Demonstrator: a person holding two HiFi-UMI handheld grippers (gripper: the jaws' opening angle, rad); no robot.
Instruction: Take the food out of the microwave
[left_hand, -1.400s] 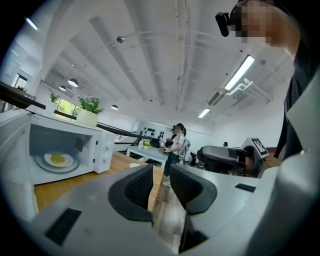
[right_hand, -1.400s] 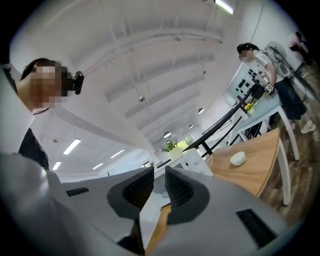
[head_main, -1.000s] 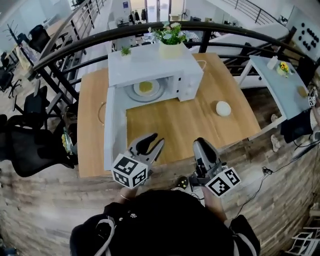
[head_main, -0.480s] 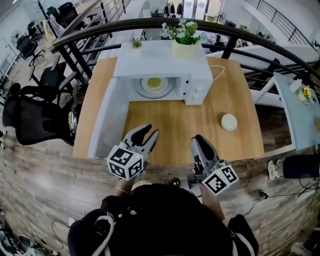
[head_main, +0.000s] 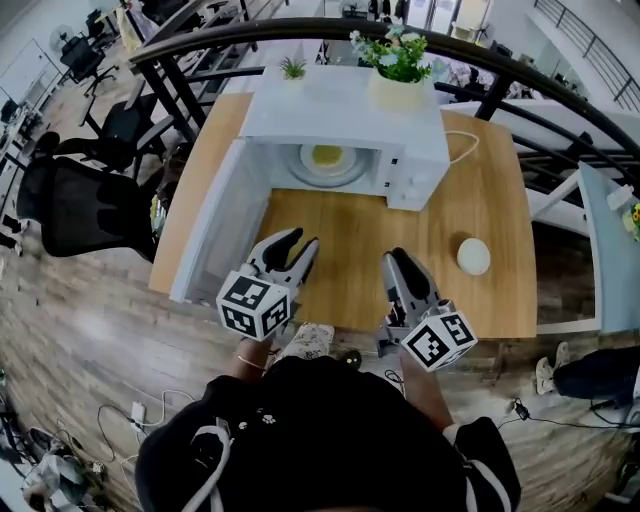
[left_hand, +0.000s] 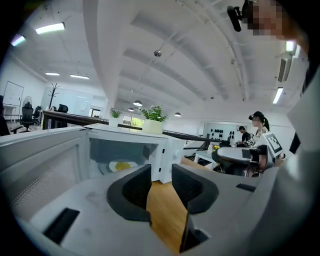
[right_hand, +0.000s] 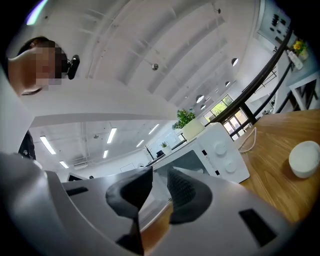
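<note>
Food (head_main: 326, 155) sits inside the open microwave (head_main: 425, 150); I hold left gripper (head_main: 298, 243) and right gripper (head_main: 400, 258) near, jaws slightly parted, empty, ready to reach.

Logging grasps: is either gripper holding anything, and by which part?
Nothing is held. The left gripper and right gripper are both empty, jaws apart, short of the microwave.

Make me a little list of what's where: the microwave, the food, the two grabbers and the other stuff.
Microwave: white, on the wooden table, door swung open to the left
Food: yellow, on a white plate, inside the microwave
Left gripper: over the table's near edge, jaws apart, empty
Right gripper: beside it, jaws slightly apart, empty
On top of the microwave: potted plant, small plant
Also on the table: round white object, to the right
</note>
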